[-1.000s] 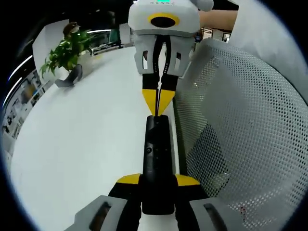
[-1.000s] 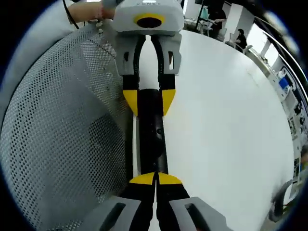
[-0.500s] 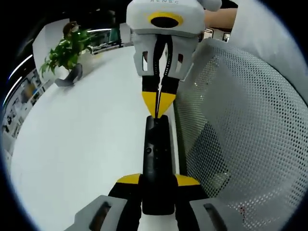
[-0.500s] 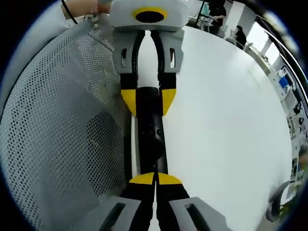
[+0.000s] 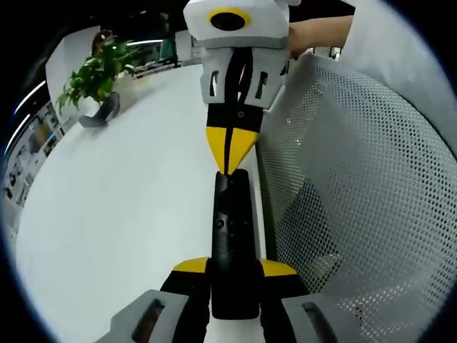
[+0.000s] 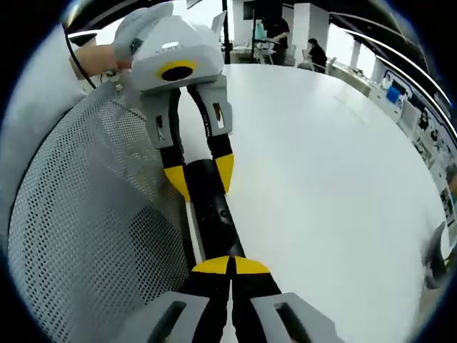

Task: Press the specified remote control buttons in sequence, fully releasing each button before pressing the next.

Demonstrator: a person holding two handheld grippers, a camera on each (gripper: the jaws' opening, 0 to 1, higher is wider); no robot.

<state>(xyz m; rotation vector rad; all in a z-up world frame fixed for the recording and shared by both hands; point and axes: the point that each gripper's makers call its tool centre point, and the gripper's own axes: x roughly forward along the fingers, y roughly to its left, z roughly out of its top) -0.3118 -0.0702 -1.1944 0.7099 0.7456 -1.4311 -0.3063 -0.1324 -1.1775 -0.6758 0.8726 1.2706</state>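
A slim black remote (image 5: 232,229) is clamped by its near end between the yellow tips of my left gripper (image 5: 234,268), which is shut on it. My right gripper (image 5: 229,153) comes in from the top of the left gripper view, jaws shut together, with its yellow point resting at the remote's far end. In the right gripper view my right gripper (image 6: 230,266) is shut with nothing between its tips, which lie over the remote's (image 6: 211,214) near end. Beyond it, the left gripper (image 6: 200,176) grips the remote's other end.
The remote is held over the edge of a white table (image 5: 121,207). A grey mesh chair back (image 5: 357,186) stands close beside it. A potted plant (image 5: 96,82) sits at the table's far corner. A person's hand (image 5: 318,28) holds the right gripper. People stand far off (image 6: 275,32).
The right gripper has tilted, so its view has swung and the remote now leans left there. Its point stays at the remote's end. The left gripper's hold is unchanged.
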